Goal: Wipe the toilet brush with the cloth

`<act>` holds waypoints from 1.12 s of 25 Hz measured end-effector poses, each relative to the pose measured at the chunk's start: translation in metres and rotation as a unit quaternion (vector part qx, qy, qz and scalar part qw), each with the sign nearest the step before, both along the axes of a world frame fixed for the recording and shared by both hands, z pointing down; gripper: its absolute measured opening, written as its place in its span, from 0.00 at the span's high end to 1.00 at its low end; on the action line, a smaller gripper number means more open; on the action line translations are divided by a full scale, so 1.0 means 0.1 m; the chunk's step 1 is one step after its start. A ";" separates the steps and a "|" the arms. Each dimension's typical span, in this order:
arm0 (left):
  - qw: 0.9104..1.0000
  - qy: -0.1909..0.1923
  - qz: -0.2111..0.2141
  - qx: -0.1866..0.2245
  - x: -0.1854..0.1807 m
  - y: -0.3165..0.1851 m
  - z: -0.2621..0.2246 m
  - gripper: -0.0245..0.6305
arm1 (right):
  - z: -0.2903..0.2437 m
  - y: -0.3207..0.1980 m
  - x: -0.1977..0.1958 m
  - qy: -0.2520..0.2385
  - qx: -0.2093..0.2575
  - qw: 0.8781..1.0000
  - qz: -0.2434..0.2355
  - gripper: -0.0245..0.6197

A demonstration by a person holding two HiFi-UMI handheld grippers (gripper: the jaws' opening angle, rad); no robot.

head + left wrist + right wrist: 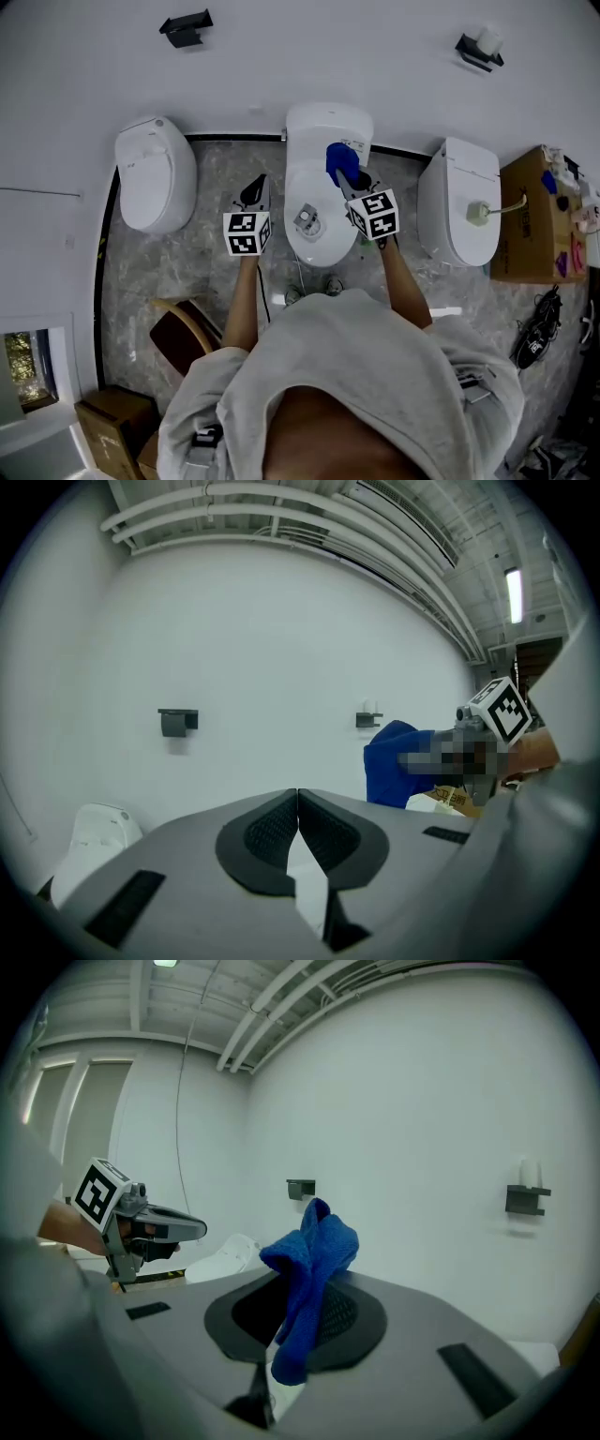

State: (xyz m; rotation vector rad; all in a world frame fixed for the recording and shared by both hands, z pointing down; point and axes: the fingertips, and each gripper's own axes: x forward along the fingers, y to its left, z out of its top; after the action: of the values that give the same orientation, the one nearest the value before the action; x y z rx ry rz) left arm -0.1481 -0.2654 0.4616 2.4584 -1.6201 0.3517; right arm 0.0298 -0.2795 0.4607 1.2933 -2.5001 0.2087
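Head view overhead, gripper views low, apparently upward, sharing wall (281, 649)

Left tongs (298, 799) closed, right tongs (298, 1290) gripping cloth (317, 1241)

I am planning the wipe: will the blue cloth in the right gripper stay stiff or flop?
Probably floppy: the blue cloth folds and droops from the right gripper. Likely light, as one pinch holds it. Its textured weave should resist slipping.
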 end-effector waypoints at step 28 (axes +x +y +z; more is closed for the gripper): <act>1.000 -0.003 -0.010 0.020 -0.16 -0.18 -0.17 0.93 | -0.07 -0.11 -0.18 -0.001 0.015 1.000 -0.005 0.87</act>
State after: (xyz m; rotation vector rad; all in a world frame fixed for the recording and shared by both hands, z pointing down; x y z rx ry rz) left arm -0.1641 -0.2839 0.4444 2.4699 -1.6674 0.3268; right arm 0.0117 -0.2909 0.4535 1.2927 -2.5199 0.1713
